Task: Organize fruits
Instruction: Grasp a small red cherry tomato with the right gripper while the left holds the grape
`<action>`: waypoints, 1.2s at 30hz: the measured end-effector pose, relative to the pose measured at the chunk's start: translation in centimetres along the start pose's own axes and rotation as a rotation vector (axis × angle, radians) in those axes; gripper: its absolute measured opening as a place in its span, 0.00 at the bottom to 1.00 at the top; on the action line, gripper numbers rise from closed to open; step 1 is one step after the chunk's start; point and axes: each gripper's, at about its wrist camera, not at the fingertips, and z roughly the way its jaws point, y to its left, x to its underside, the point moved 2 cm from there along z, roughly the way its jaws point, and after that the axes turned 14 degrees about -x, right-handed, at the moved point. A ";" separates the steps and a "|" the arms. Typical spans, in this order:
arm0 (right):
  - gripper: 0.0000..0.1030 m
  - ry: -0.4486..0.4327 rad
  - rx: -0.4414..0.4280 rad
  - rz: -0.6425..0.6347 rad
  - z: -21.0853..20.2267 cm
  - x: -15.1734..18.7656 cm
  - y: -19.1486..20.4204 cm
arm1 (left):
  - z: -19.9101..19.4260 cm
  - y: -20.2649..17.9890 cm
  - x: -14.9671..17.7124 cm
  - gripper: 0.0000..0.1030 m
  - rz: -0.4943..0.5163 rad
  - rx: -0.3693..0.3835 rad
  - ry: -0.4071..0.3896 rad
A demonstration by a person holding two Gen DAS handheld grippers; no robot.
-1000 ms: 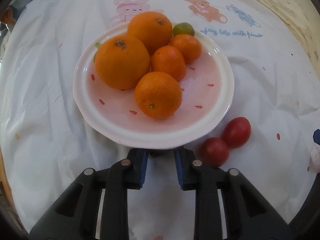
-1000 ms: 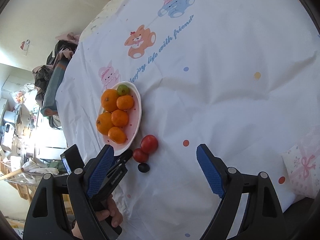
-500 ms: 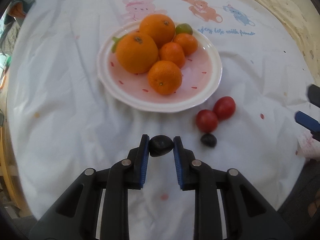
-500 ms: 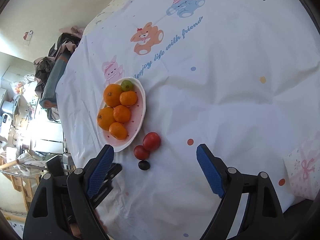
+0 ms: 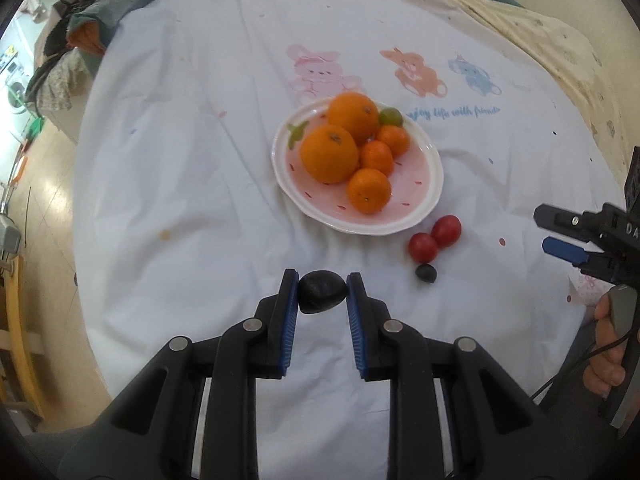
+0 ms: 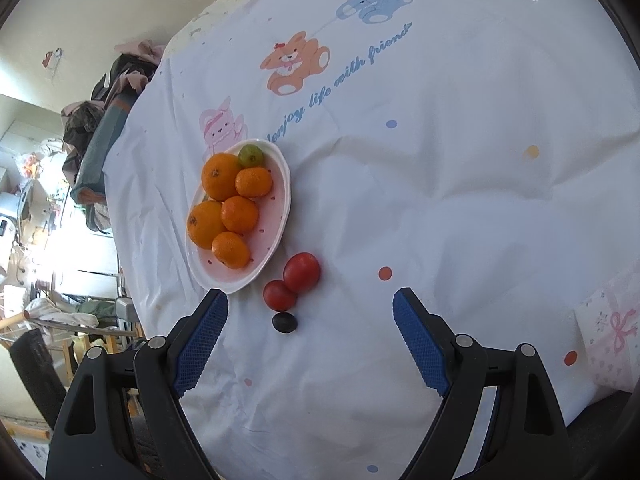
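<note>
The left gripper (image 5: 322,290) pinches a dark, almost black plum (image 5: 322,291) between its two blue pads (image 5: 289,312), and the fruit sits up near the tips of the fingers. The gripper hangs above the white tablecloth (image 5: 192,184), and the plum does not touch the cloth.

The right gripper (image 6: 310,316) has its jaws spread wide, with nothing between them. It points down at the cloth. In the left wrist view it shows at the right edge, with the person's hand (image 5: 606,344) around its grey handle.

Beyond the right gripper's fingers lies a second, smaller dark fruit (image 6: 284,322), round, on the cloth. Just behind it lie two red tomatoes (image 6: 294,280), and they touch each other. The smaller one is nearest to the dark fruit.

Close beside the tomatoes stands a pink plate (image 6: 276,216) with a white rim and small red marks. On it lie two big oranges (image 5: 340,136), one touching the other, and three smaller mandarins (image 5: 376,168) beside them. One small green fruit (image 5: 390,116) sits at the far rim of the plate, behind the oranges.

The tablecloth has printed cartoon animals, pink, orange and blue, and a blue line of writing (image 6: 340,76). At the right edge of the right wrist view lies a white packet with a pink bow (image 6: 612,336). Past the table, at the left, there is a heap of clothes (image 5: 76,40).
</note>
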 end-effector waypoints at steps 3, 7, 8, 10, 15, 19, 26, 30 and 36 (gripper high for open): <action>0.85 0.023 0.023 -0.018 0.7 0.3 0.1 | 0.3 0.4 0.0 0.20 -0.027 0.006 0.004; 0.85 0.051 0.041 -0.029 1.5 0.7 0.0 | 0.9 0.4 0.1 0.20 -0.048 0.034 0.025; 0.85 0.056 0.045 -0.030 1.7 0.7 0.0 | 1.0 0.4 0.1 0.20 -0.055 0.050 0.035; 0.85 0.072 0.027 -0.015 2.0 0.8 -0.2 | 1.3 0.4 0.1 0.20 -0.072 0.072 0.053; 0.85 0.114 -0.062 0.088 3.0 0.4 -1.1 | 1.9 1.1 -0.1 0.20 -0.108 0.030 0.069; 0.85 0.127 -0.037 0.064 3.7 -0.4 -0.7 | 2.3 1.3 -0.2 0.20 -0.127 0.032 0.082; 0.70 0.207 -0.064 0.087 6.8 -0.5 -0.5 | 1.4 0.7 -0.7 0.20 -0.115 0.044 0.058; 0.53 0.276 -0.056 0.092 9.7 0.3 -0.3 | 1.5 0.3 -0.8 0.20 -0.110 0.053 0.067; 0.40 0.293 0.010 0.088 12.9 0.4 -0.2 | 1.9 0.0 -0.7 0.20 -0.093 0.049 0.075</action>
